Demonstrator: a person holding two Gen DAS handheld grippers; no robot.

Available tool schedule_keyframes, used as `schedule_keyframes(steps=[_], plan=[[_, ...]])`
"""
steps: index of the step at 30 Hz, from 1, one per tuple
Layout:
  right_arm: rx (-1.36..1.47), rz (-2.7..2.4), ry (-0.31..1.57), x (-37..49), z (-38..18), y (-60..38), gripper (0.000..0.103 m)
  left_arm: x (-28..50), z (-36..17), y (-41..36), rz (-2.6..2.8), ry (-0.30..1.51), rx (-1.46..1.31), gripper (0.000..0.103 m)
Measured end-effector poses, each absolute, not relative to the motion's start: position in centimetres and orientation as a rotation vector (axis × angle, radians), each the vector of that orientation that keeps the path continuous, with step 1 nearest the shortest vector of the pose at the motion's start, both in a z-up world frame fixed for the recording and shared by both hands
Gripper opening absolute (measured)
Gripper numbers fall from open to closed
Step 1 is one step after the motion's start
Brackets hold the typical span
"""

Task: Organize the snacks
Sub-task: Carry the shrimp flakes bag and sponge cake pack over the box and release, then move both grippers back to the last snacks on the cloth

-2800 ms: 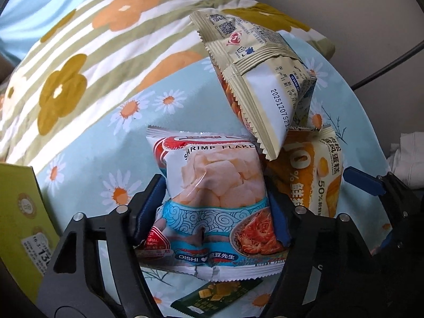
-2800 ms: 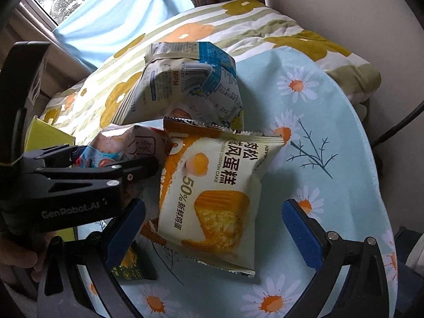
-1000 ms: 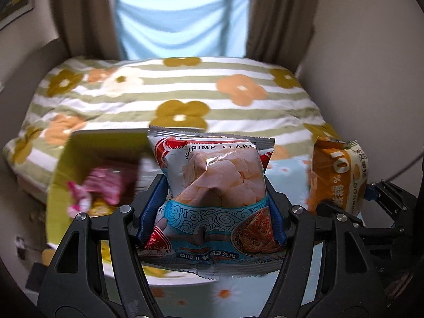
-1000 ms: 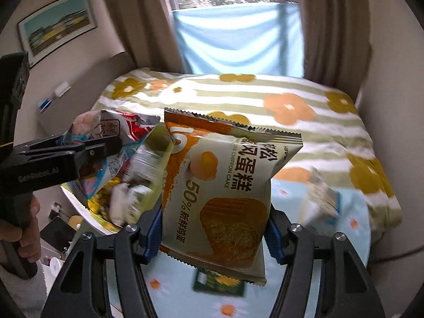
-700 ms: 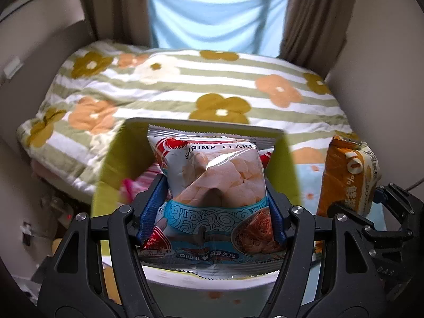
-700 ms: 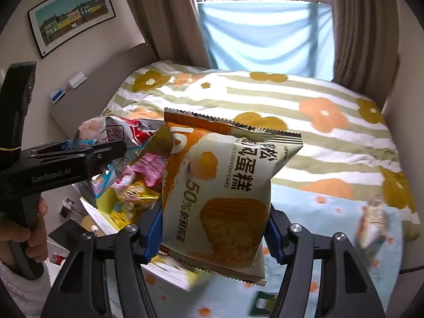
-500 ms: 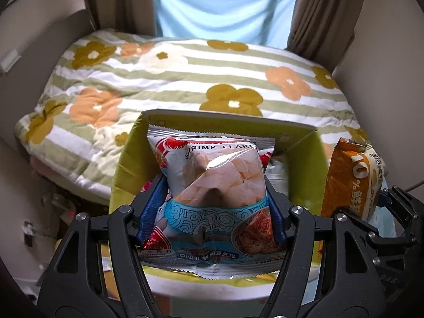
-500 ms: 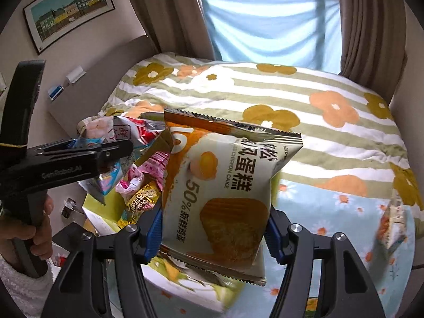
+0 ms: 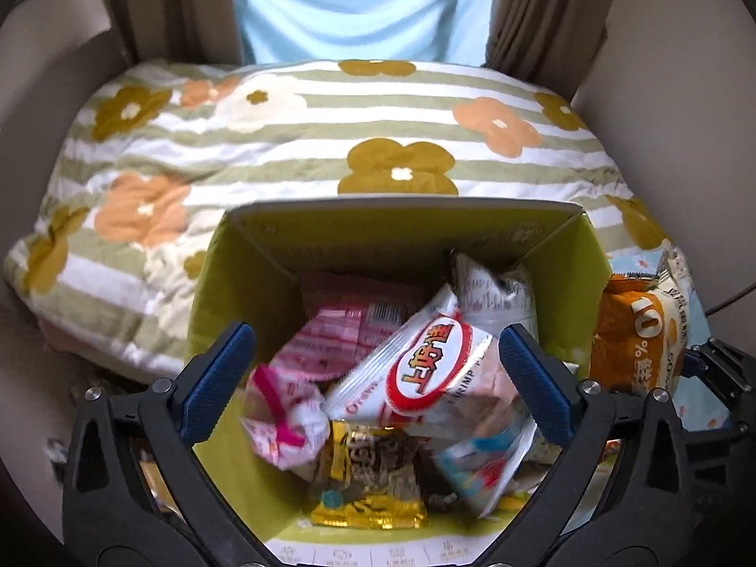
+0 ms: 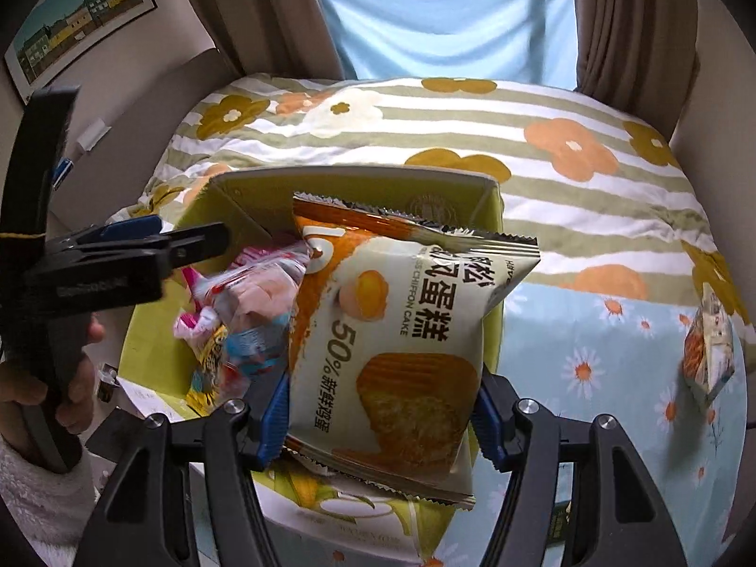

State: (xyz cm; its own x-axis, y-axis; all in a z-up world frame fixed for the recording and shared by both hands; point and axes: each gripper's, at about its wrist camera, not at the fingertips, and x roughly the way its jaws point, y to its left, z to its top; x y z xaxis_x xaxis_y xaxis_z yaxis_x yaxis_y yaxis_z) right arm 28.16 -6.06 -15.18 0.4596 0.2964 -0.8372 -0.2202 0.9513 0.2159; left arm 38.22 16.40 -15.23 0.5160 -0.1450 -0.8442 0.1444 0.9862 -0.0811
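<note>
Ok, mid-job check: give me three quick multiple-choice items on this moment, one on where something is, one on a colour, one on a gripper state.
1. Where is the shrimp flakes bag?
A. on the striped quilt
B. inside the cardboard box, on the other snacks
C. clamped in the right gripper

2. What colour is the inside of the cardboard box?
A. yellow-green
B. red
C. black

3. What is the right gripper doing?
A. hanging empty
B. shut on the chiffon cake pack
C. pressing on the box wall

Answers: 1 B, the bag lies tilted among the packets in the box, while the left gripper above it has its jaws opening with nothing between the pads. 2 A, its inner walls show yellow-green. 3 B, both blue pads press the pack's sides.
</note>
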Motion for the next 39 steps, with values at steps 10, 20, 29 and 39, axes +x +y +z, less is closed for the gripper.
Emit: schedule_keyframes(steps=[10,20,29,39], plan=[[0.070,0.351,1.092,27.1,-16.0,-5.3,0.064,35.6,-15.3,18.2,-0.108,1.011,-0.024,0.103],[0.095,0.348,0.991,25.2,-15.4,-6.3,0.103,33.2,-15.4,18.1,-0.107,1.018,-0.046,0.103],[0.102,0.276,0.989,23.8,-14.5,-8.6,0.103,31.7,-15.3,15.8,-0.163,1.003,-0.011,0.103],[0.124,0.162,0.874,21.5,-11.0,-17.4,0.103,29.7,-11.8,8.7,-0.262,0.925,0.043,0.102]])
